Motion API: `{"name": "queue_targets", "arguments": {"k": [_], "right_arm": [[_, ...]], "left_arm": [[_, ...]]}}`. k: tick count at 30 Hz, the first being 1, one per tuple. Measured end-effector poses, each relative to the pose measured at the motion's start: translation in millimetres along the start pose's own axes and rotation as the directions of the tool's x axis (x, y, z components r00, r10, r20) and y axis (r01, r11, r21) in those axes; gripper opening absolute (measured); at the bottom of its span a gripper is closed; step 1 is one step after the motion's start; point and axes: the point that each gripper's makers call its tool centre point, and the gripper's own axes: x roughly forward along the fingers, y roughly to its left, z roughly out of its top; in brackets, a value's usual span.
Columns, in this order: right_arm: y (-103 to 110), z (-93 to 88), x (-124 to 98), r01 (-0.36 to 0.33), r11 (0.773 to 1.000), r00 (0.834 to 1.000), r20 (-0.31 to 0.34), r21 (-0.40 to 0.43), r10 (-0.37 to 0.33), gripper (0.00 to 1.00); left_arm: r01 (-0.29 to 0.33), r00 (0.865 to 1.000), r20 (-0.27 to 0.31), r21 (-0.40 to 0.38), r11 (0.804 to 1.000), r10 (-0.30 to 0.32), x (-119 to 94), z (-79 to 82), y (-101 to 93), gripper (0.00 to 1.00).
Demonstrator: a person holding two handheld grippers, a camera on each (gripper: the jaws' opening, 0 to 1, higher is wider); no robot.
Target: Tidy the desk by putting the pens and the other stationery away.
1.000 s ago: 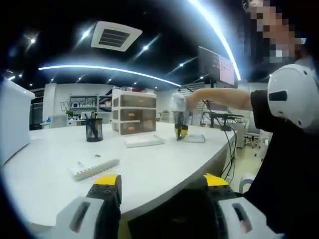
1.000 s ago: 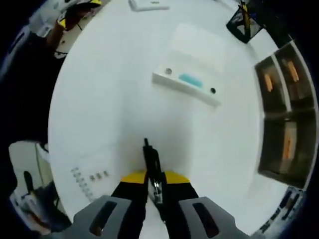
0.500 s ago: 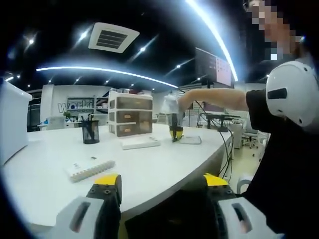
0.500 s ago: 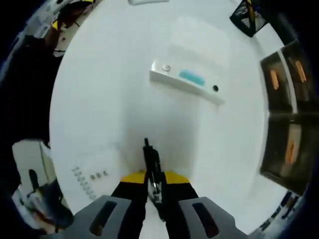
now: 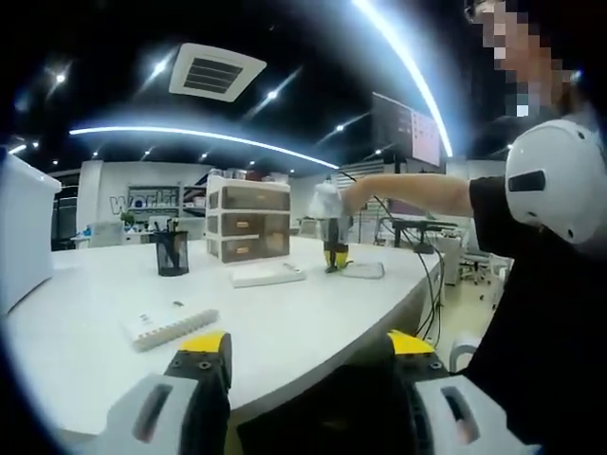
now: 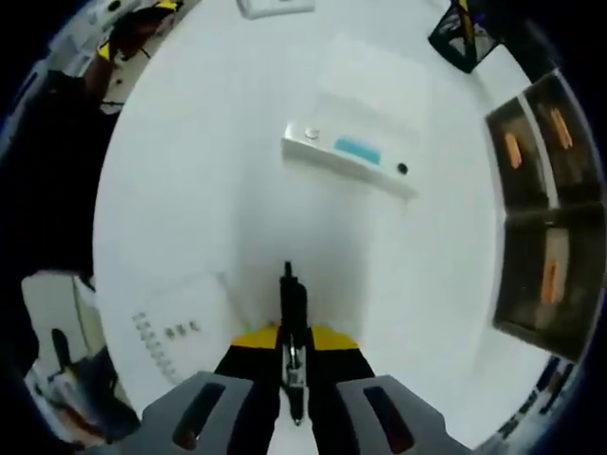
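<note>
My right gripper (image 6: 292, 337) points down at the white desk (image 6: 190, 171), shut on a black pen (image 6: 292, 301) whose tip sticks out past the jaws. In the left gripper view that right gripper (image 5: 334, 252) hangs over the far desk edge in a person's hand. A black mesh pen holder (image 6: 461, 38) with pens stands at the upper right, also seen as the pen holder (image 5: 172, 254). My left gripper (image 5: 308, 355) stays open and empty at the near desk edge.
A white case with a teal label (image 6: 347, 155) lies ahead of the pen. A spiral notepad (image 6: 174, 328) lies lower left, and another notepad (image 5: 171, 322) is near my left jaws. A drawer unit (image 5: 248, 223) stands behind the white case (image 5: 268, 274). The person's body (image 5: 541, 313) is on the right.
The pen now sits straighter between the right jaws. The right gripper has shifted slightly over the desk; the left gripper has barely moved.
</note>
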Motion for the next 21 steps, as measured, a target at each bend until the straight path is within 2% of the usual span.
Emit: {"name": "queue_targets", "arguments": {"k": [13,17,21], "right_arm": [[1.7,-3.0,-1.5,0.021,1.000,1.000,0.018,0.006,-0.021,0.06],[-3.1,-0.1,-12.5,0.062,0.998,0.996,0.056,0.010,-0.062,0.06],[-8.6,6.2,-28.2,0.116,0.993,0.985,0.127,0.027,-0.118,0.06]], "left_arm": [[0.007,1.000,-0.002,0.009,1.000,-0.007,2.0,2.6,-4.6,0.64],[0.007,1.000,0.000,0.014,1.000,-0.007,2.3,4.8,-5.7,0.64],[0.004,1.000,0.004,0.017,1.000,-0.004,2.0,7.7,-5.4,0.64]]}}
